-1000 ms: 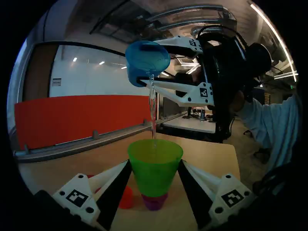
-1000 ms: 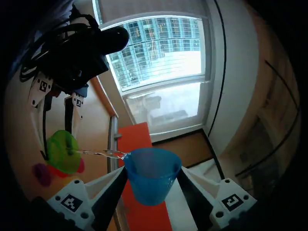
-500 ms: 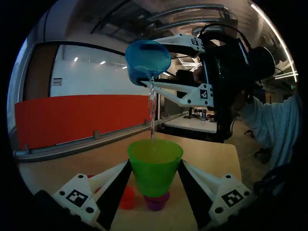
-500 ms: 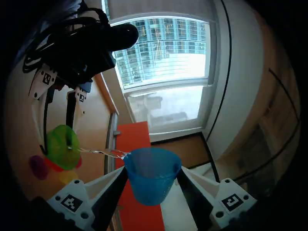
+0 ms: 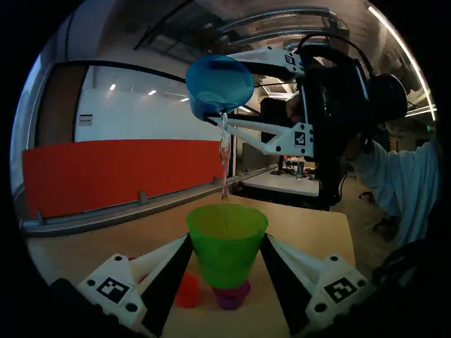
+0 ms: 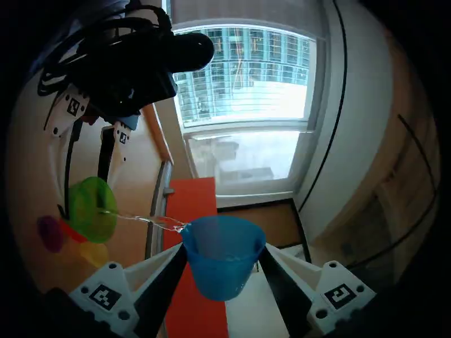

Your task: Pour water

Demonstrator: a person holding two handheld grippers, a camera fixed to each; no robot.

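My left gripper (image 5: 226, 256) is shut on a green cup (image 5: 227, 243), held upright above the wooden table (image 5: 304, 219). Above it my right gripper (image 5: 225, 90) is shut on a blue cup (image 5: 219, 85), tipped over toward me. A thin stream of water (image 5: 224, 155) falls from the blue cup's rim into the green cup. In the right gripper view the blue cup (image 6: 222, 263) sits between the fingers of the right gripper (image 6: 222, 269), the water (image 6: 144, 218) arcs left to the green cup (image 6: 90, 209), and the left gripper (image 6: 87, 158) holds it.
Small cups lie on the table under the green cup: an orange one (image 5: 186, 290) and a purple one (image 5: 231, 296). A person's sleeve (image 5: 400, 180) is at the right. An orange partition (image 5: 113, 169) runs behind the table; a large window (image 6: 248, 112) is beyond.
The blue cup has tipped a little further and shifted slightly right. Water keeps streaming into the green cup, which stays in place.
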